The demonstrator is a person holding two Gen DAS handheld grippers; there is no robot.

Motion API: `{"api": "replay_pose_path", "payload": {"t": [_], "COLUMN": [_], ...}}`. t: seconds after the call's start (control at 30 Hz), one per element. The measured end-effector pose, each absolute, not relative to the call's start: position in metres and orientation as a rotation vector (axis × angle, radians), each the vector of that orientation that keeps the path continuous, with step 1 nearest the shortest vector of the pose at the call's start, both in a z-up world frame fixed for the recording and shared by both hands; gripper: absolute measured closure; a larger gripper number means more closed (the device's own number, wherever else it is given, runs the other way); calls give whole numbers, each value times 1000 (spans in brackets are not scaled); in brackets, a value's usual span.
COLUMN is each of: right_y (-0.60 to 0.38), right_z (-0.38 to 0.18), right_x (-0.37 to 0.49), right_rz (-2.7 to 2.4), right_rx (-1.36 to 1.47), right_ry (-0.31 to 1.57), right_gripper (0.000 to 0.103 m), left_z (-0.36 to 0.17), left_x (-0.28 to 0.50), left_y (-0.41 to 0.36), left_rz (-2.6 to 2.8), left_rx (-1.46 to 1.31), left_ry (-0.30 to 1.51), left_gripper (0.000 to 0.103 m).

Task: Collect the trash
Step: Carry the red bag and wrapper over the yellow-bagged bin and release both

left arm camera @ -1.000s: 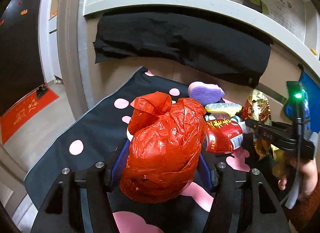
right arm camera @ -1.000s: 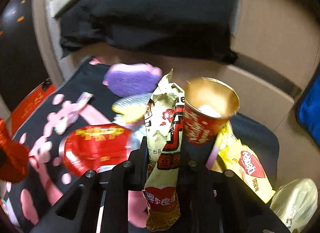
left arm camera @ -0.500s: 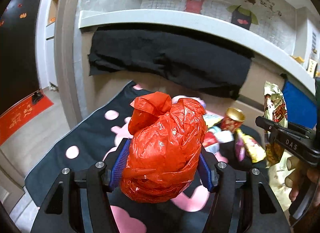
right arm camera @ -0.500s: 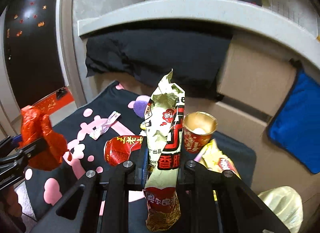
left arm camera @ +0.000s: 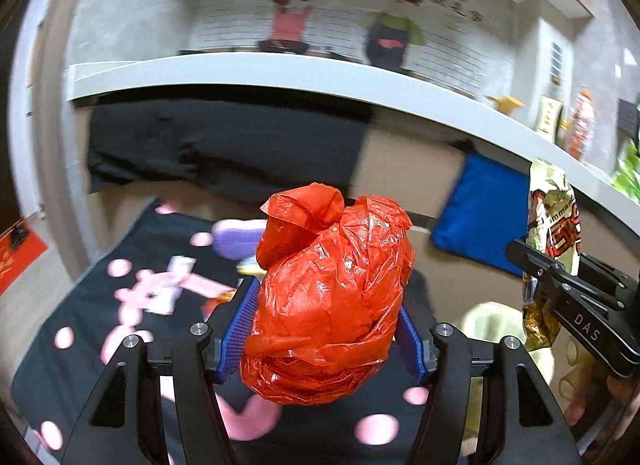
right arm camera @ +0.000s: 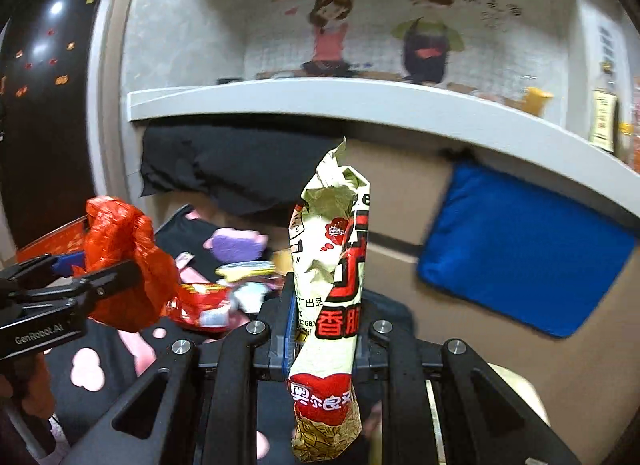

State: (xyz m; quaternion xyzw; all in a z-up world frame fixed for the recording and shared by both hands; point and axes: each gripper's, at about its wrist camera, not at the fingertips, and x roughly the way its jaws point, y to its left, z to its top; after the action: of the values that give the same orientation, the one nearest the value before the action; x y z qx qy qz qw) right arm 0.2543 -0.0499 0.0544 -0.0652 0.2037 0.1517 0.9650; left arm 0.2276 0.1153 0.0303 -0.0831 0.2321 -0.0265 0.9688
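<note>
Your left gripper's (left arm camera: 326, 329) blue-padded fingers (left arm camera: 240, 325) are clamped on either side of a crumpled red plastic bag (left arm camera: 332, 297), which bulges up and out well above the pads and hides most of what lies ahead. Your right gripper's (right arm camera: 324, 339) fingers are pinched tight on a gold-and-red snack wrapper (right arm camera: 330, 297); it stands nearly upright between them, its torn top pointing up and its lower end hanging below the grip.

From the right wrist view you can see your left gripper off to the left, with the red bag held above a black cloth with pink spots (right arm camera: 88, 375). From the left wrist view your right gripper (left arm camera: 534, 265) sits at the far right edge, the wrapper (left arm camera: 554, 221) poking up from it.

On the cloth, between and beyond the two grippers, more litter lies loose: a red can (right arm camera: 200, 305) on its side, a purple object (right arm camera: 236, 247) farther back, a yellowish flat packet (right arm camera: 244, 269) just in front of that, and a small pale wrapper (left arm camera: 170, 285) on the pink print. These are blurred, so finer detail cannot be told.

Behind the cloth, a black fabric (left arm camera: 224, 145) hangs under a grey shelf (left arm camera: 280, 77), and a blue cushion (right arm camera: 520, 257) leans against the tan wall to the right. A pale translucent bag (left arm camera: 492, 321) shows low near your right gripper.
</note>
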Motion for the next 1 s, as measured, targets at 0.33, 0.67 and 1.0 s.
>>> {"api": "replay_pose_path", "payload": {"t": [0.33,0.67,1.0], "right_y": [-154,-242,-296], "right_z": [48,10,-23], "right_x": [237,235,246], "right_rz": [144,35,-26], "right_rx": [-58,36,123], "right_ry": [416,483,548], "right_gripper": [86,86,86], "left_z": [19,-17,-60], "left_x": [261,298,338], "left_y": [-1,-83,-139], "left_rz": [-265,-423,-485], "left_rx": [-96,-85,-52], "left_ry": [553,664,814], "left_gripper": [39,38,35]}}
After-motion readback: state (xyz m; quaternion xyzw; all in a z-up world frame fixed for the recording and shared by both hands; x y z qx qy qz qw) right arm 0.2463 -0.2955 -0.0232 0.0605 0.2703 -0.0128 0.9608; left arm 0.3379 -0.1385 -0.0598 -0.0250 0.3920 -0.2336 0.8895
